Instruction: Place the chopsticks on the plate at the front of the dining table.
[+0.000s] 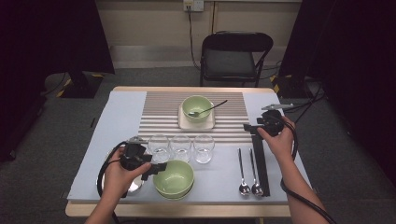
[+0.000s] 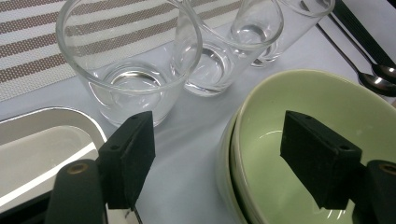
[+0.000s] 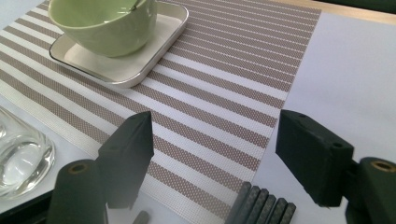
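Note:
My left gripper (image 1: 156, 170) is at the front left of the table, open, its jaws straddling the left rim of the stacked green bowls (image 1: 173, 178) without pressing. In the left gripper view (image 2: 222, 163) one jaw hangs inside the bowl (image 2: 317, 107) and the other outside, over the cloth. My right gripper (image 1: 251, 129) stands open at the right, over the far ends of the black chopsticks (image 1: 260, 163). In the right gripper view (image 3: 212, 158) the chopstick ends (image 3: 261, 207) lie below the jaws at the striped placemat's (image 3: 224, 93) edge, with nothing gripped.
Three empty glasses (image 1: 180, 147) (image 2: 130, 60) stand in a row behind the bowls. A green bowl (image 1: 196, 107) (image 3: 102, 23) with a spoon (image 1: 212, 108) sits on a cream plate (image 3: 154, 51). Two spoons (image 1: 243, 175) lie beside the chopsticks. A tray (image 2: 37, 135) lies at the front left. A chair (image 1: 233, 56) stands beyond the table.

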The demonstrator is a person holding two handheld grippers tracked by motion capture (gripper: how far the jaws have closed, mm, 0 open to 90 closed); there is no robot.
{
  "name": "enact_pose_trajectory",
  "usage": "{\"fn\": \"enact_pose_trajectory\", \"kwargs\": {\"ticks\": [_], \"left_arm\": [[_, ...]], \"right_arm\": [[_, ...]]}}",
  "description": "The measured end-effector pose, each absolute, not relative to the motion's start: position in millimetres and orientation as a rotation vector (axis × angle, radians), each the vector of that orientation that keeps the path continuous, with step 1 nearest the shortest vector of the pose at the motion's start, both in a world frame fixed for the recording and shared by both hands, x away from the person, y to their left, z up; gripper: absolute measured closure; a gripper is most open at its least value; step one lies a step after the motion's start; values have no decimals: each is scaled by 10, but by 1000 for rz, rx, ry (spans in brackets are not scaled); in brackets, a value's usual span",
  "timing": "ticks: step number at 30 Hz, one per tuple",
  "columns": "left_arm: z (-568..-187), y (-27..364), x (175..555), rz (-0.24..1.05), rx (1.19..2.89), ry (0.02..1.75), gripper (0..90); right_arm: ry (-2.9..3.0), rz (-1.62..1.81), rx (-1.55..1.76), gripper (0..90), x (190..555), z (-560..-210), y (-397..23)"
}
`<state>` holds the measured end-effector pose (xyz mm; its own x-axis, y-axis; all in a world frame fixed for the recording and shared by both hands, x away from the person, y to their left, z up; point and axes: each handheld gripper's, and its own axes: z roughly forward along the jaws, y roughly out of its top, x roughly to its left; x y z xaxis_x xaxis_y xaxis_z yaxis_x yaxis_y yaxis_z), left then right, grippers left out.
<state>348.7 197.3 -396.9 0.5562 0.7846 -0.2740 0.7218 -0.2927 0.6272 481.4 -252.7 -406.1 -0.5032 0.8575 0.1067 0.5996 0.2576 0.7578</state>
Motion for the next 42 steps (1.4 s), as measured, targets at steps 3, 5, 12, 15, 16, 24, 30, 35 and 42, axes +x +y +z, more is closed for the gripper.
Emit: {"fn": "enact_pose_trajectory", "kwargs": {"ticks": [3, 5, 12, 15, 16, 24, 30, 35, 42], "left_arm": [[-3968, 1974, 3487, 110, 2063, 1205, 263], [-3972, 1974, 3489, 110, 2062, 1207, 263], [-3974, 1967, 3490, 111, 2069, 1204, 263], [-3972, 1971, 3492, 114, 2070, 1201, 263], [-3972, 1971, 3492, 114, 2070, 1201, 263], [-3985, 1976, 3495, 107, 2068, 1202, 263], [-3991, 1979, 3498, 106, 2061, 1207, 264], [-3994, 1983, 3498, 105, 2062, 1207, 265], [-3991, 1984, 3494, 104, 2061, 1206, 264]], "right_arm": [[2208, 1101, 1349, 272, 4807, -4077, -2546], [2208, 1099, 1345, 272, 4806, -4082, -2555], [2201, 1100, 1352, 272, 4791, -4100, -2596], [2202, 1089, 1355, 272, 4781, -4114, -2609], [2202, 1089, 1355, 272, 4781, -4114, -2609], [2206, 1070, 1365, 272, 4747, -4172, -2651], [2195, 1078, 1374, 272, 4732, -4198, -2678], [2197, 1061, 1378, 273, 4724, -4235, -2700], [2194, 1056, 1387, 273, 4711, -4267, -2721]]}}
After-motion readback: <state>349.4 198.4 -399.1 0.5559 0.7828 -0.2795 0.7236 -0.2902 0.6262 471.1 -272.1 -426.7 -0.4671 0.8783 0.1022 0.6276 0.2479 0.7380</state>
